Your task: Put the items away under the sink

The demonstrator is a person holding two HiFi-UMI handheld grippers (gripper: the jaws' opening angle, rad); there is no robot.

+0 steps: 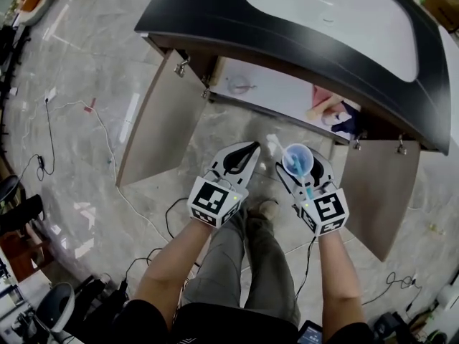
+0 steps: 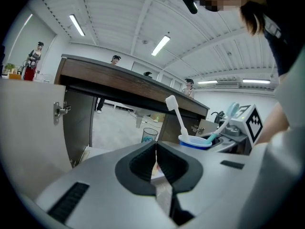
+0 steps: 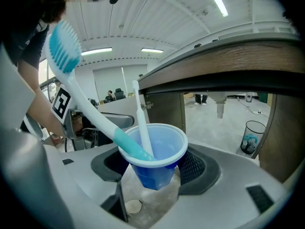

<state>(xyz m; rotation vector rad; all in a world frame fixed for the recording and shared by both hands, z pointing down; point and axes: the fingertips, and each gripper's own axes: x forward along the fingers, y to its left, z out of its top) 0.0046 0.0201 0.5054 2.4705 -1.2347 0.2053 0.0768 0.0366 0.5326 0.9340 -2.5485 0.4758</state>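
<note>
My right gripper [image 1: 300, 167] is shut on a blue plastic cup [image 1: 297, 159] that stands upright between its jaws. The cup [image 3: 155, 159] holds a teal toothbrush [image 3: 71, 80] leaning left and a white toothbrush [image 3: 141, 120]. To its left my left gripper [image 1: 251, 150] is shut with nothing in it; its jaws [image 2: 156, 144] meet edge to edge. Both grippers hang in front of the open sink cabinet [image 1: 272, 95], a little short of its floor. From the left gripper view the cup [image 2: 195, 141] shows at the right.
The cabinet's two doors [image 1: 154, 120] [image 1: 380, 192] stand wide open under the black countertop [image 1: 287, 41]. On the cabinet floor are a clear glass [image 1: 240, 84] at the left and pink and dark items [image 1: 333, 112] at the right. Cables [image 1: 43, 142] trail over the floor.
</note>
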